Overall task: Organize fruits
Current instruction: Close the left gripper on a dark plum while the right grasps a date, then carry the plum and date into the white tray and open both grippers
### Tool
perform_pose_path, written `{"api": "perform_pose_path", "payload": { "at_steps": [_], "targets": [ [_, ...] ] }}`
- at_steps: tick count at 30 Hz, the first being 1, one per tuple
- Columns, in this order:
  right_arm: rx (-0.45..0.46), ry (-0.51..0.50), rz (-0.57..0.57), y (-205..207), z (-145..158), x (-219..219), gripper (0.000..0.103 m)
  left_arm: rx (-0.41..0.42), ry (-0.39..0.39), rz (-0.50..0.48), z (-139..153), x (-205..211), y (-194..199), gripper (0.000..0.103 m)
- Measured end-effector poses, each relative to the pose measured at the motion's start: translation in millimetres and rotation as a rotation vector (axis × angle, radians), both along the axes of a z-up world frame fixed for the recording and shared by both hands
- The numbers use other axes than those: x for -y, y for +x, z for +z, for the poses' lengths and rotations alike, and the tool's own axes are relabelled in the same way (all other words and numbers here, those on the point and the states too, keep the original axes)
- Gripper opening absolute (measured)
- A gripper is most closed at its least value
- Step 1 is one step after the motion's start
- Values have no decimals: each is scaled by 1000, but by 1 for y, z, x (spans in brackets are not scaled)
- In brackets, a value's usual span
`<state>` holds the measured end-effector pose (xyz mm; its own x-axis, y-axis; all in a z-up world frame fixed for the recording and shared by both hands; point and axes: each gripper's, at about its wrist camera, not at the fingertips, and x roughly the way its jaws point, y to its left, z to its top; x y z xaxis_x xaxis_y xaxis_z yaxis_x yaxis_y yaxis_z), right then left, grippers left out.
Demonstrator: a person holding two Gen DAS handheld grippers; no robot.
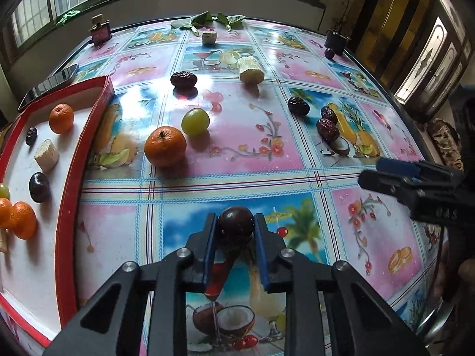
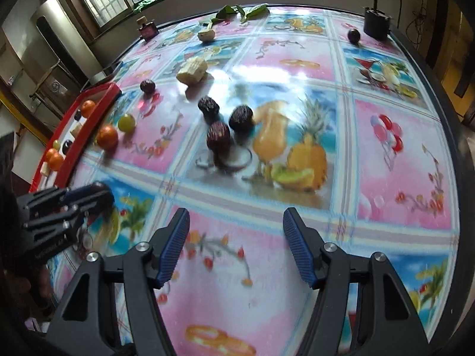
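Nearest: left gripper [image 1: 236, 228], at 6 o'clock in its own view, jaws drawn almost together around a dark grape [image 1: 236, 225] on the table [image 1: 267, 154].
Grip: blue pads touch both flanks of it.
Handling: judged light, smooth, slippery, soft-skinned; hold across its widest part, gently.
Destination: red tray [image 1: 68, 195] at 9 o'clock, fruit already inside.
Right gripper [image 2: 236, 249]: jaws about half apart, nothing between them, red dates [image 2: 218, 136] at 12 o'clock.
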<state>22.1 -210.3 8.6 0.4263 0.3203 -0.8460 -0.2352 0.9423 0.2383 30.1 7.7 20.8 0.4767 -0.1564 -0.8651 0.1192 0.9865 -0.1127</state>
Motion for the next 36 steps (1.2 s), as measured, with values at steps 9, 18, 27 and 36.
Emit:
{"api": "perform_pose_path", "payload": {
  "at_steps": [9, 18, 27, 36],
  "targets": [
    [37, 15, 93, 36, -1, -37, 66, -11, -23, 2, 0, -3, 1, 23],
    [51, -50, 88, 49, -2, -46, 24, -6, -50, 23, 0, -13, 2, 23],
    [46, -59, 62, 46, 1, -45, 22, -4, -55, 21, 0, -16, 1, 24],
    [68, -101, 86, 56, -2, -57, 22, -8, -58, 3, -1, -18, -1, 24]
  ]
}}
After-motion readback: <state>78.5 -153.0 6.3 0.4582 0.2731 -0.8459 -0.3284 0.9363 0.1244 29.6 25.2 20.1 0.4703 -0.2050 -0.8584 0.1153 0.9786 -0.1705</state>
